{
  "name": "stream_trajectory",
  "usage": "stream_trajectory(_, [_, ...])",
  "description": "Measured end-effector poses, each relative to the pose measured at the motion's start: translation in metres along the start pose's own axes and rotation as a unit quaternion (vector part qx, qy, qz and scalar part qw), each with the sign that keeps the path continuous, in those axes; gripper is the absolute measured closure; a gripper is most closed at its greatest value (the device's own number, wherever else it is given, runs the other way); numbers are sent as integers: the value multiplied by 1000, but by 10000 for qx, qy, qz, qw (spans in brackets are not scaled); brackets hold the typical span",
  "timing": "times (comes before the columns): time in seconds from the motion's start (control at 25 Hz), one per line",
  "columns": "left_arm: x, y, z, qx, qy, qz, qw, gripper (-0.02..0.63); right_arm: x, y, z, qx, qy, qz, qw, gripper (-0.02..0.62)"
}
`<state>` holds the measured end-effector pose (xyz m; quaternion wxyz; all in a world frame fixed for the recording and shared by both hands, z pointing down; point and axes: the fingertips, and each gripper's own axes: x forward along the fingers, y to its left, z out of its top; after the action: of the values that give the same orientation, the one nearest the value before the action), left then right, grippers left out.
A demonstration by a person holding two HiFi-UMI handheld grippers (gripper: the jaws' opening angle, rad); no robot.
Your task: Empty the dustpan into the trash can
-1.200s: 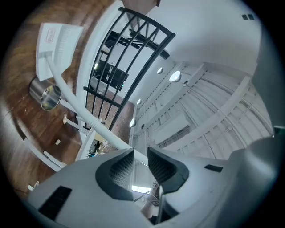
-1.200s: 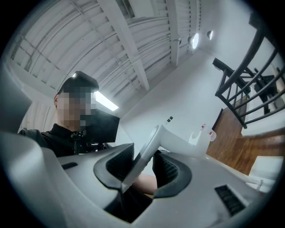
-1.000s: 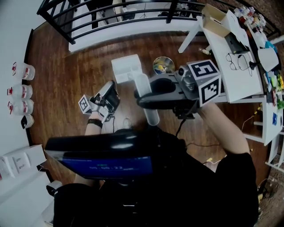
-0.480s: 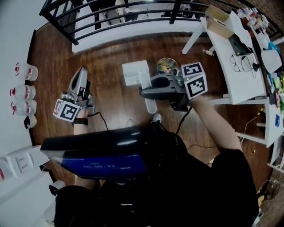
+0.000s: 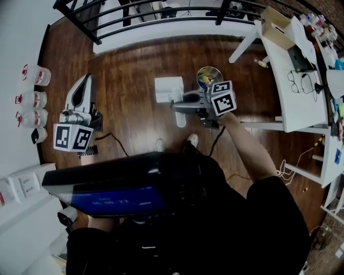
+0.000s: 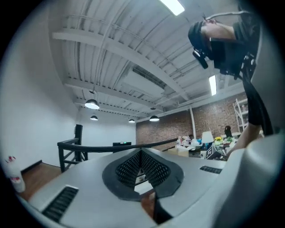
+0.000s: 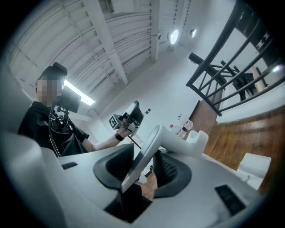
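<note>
light: pretty bright, long white ceiling strip lamps (image 6: 173, 6) | glare: sheen on glossy brown wood floor (image 5: 129, 70) | edges: fisheye bend, black corners

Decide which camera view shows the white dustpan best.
The head view: the whole dustpan shows from above, pan and handle, held by the right gripper near the trash can. The right gripper view shows mainly the handle between its jaws. The left gripper view shows none of it.
</note>
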<state>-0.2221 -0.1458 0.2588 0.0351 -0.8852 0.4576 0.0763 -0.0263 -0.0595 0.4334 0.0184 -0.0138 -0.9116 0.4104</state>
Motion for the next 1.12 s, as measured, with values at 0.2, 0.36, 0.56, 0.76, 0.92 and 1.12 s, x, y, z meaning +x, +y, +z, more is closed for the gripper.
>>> stream_trajectory(0.2, [5,11,-1,387,197,444,9981,606,3,-39,-24,105,279,-6,9996,460])
stream_trajectory(0.36, [-2,12,10,236,-30,637,9977,606,1,-56,-31,228,290,62,9993,460])
stream_trajectory(0.56, [-6,10,16,220,-88,767,9968,606,-6,-77,-36,406,279,56,9988,460])
stream_trajectory(0.76, [-3,0,16,247,-62,802,9965,606,-18,-101,-50,582,414,-10,9974,460])
stream_trajectory(0.92, [0,-4,12,247,-11,834,9962,606,-28,-114,-58,683,502,-7,9964,460])
stream_trajectory(1.12, [-6,2,12,202,-10,944,9953,606,-28,-121,-66,783,550,-27,9954,460])
